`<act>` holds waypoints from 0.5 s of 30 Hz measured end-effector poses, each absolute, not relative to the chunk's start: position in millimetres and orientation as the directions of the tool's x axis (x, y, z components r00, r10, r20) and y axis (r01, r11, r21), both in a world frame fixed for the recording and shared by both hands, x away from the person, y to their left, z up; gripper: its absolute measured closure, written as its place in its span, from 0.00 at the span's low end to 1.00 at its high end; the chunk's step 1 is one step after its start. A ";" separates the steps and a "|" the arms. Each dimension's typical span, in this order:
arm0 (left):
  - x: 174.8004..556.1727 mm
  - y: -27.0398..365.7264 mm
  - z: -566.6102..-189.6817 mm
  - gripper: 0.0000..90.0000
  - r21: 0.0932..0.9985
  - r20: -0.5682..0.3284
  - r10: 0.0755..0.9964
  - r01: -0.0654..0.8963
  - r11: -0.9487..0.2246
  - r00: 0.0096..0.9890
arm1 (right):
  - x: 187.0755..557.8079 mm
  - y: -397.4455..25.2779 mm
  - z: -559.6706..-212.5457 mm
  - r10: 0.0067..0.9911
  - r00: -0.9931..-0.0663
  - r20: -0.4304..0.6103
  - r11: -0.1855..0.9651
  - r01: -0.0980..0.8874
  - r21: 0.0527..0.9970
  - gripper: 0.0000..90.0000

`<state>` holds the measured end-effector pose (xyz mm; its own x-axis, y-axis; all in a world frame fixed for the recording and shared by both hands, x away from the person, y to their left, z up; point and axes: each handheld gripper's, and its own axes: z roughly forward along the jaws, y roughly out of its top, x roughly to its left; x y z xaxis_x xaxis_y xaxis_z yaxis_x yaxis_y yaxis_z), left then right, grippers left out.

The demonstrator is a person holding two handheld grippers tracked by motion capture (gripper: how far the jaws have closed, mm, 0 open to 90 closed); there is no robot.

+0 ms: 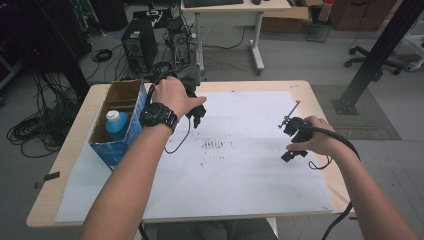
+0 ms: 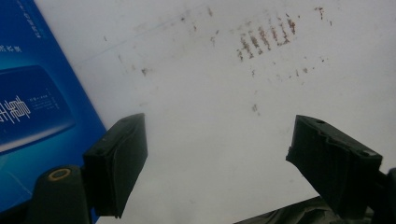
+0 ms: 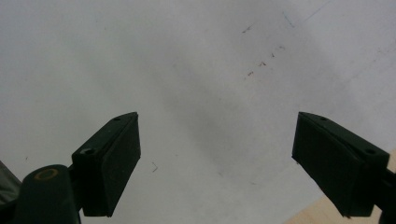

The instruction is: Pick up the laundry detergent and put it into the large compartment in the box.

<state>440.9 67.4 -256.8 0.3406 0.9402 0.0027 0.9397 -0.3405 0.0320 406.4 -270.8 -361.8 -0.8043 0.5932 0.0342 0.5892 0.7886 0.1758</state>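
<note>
While I watch from my remote seat, this is how each view reads.

High view, left hand-held gripper (image 1: 196, 112): I see it centre-left in the frame, just right of the blue cardboard box (image 1: 120, 130), nose tipped down toward the white sheet (image 1: 250, 170). I judge it is poised beside the box because the bottle inside is the thing to be worked.

High view, bottle: a blue bottle with a white cap (image 1: 116, 121) stands upright in the near compartment of the box, at the left of the frame; the far compartment looks empty.

High view, right hand-held gripper (image 1: 295, 137): held at the right of the frame, well apart from the box, low over the sheet. I take it to be parked out of the way, so the left side has room.

High view, counter (image 1: 55, 195): pale wood, bare along its left edge beyond the sheet; a patch of brown marks (image 1: 214, 145) sits mid-sheet.

Left gripper view, jaws: spread wide apart with nothing between them, only white sheet. The box's blue printed wall (image 2: 37, 107) fills the left edge of the frame, close beside the left jaw, and the brown marks (image 2: 266, 37) lie at upper right. I cannot see the bottle from here.

Right gripper view, jaws: also wide apart and empty, looking down on plain sheet (image 3: 187, 70); a sliver of counter wood (image 3: 308, 212) shows at lower right, so it hovers near the sheet's edge.
</note>
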 end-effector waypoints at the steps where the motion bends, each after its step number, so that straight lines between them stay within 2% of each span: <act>1: 440.5 67.7 -256.9 0.22 0.033 0.002 0.940 0.940 -0.341 0.341 | 406.0 -269.9 -361.9 0.593 -0.804 0.036 0.789 0.590 0.173 0.17; 15: 438.8 71.6 -256.2 0.22 0.040 -0.009 0.943 0.942 -0.333 0.333 | 405.2 -268.7 -359.6 0.593 -0.804 0.031 0.789 0.589 0.173 0.17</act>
<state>438.8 71.6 -256.2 0.3334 0.9427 -0.0090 0.9422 -0.3328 0.0395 405.2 -268.7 -359.6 -0.8043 0.5933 0.0313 0.5891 0.7894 0.1728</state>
